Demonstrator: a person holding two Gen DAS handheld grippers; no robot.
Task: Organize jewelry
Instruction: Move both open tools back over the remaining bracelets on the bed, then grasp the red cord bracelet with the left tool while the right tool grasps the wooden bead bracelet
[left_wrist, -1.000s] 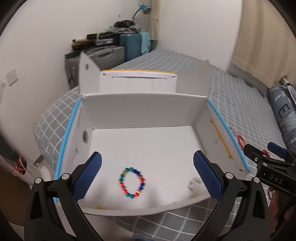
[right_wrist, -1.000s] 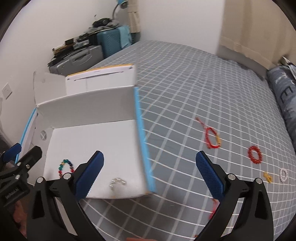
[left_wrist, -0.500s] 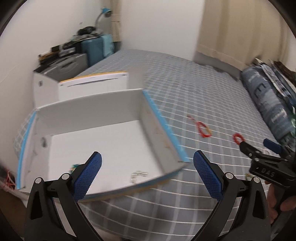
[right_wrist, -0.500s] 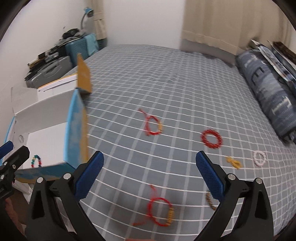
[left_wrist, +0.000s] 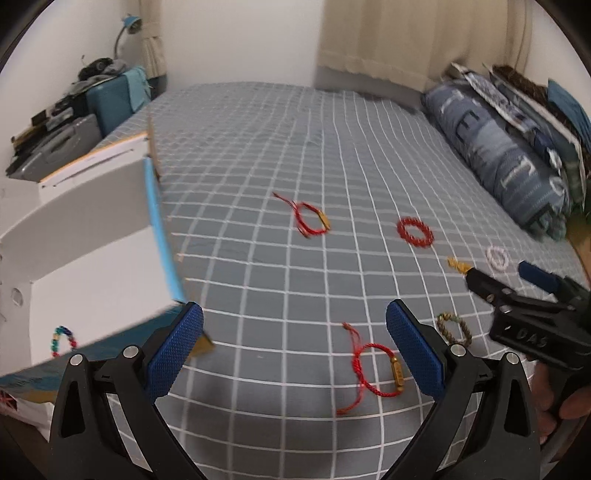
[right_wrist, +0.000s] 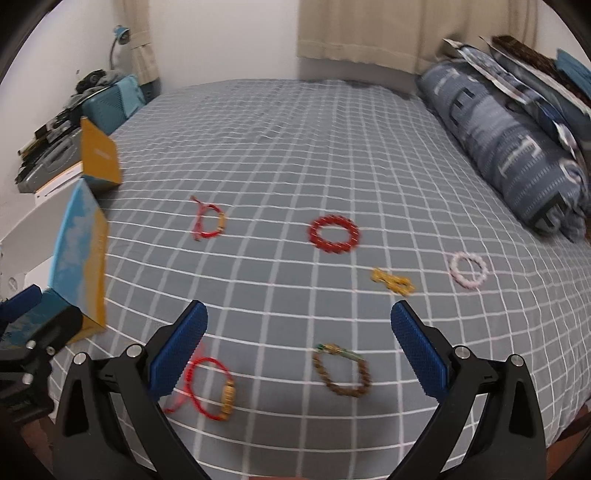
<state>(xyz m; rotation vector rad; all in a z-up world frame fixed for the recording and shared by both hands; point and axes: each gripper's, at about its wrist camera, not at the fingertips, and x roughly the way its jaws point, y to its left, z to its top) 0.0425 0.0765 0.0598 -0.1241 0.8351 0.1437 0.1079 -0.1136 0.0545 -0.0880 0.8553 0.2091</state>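
Several bracelets lie on the grey checked bed. A red cord bracelet with a gold bead (left_wrist: 376, 369) (right_wrist: 212, 387) lies nearest. A brown bead bracelet (right_wrist: 341, 371) (left_wrist: 453, 328), a gold piece (right_wrist: 392, 282), a pink bead ring (right_wrist: 468, 270), a red bead ring (right_wrist: 334, 234) (left_wrist: 414, 230) and a second red cord bracelet (right_wrist: 208, 222) (left_wrist: 310, 219) lie further out. The white box (left_wrist: 92, 258) at the left holds a multicoloured bead bracelet (left_wrist: 62, 339). My left gripper (left_wrist: 293, 350) is open and empty. My right gripper (right_wrist: 299, 350) is open and empty above the brown bracelet.
A blue patterned pillow (right_wrist: 509, 147) and stacked items line the bed's right side. Suitcases (left_wrist: 110, 99) and clutter stand by the wall at the far left. Curtains (right_wrist: 369, 33) hang behind the bed. The box's orange flap (right_wrist: 100, 158) sticks up at the left.
Both grippers have swung right, away from the white box and toward the bracelets on the bed. The box has slid to the left edge of both views. Both stay open.
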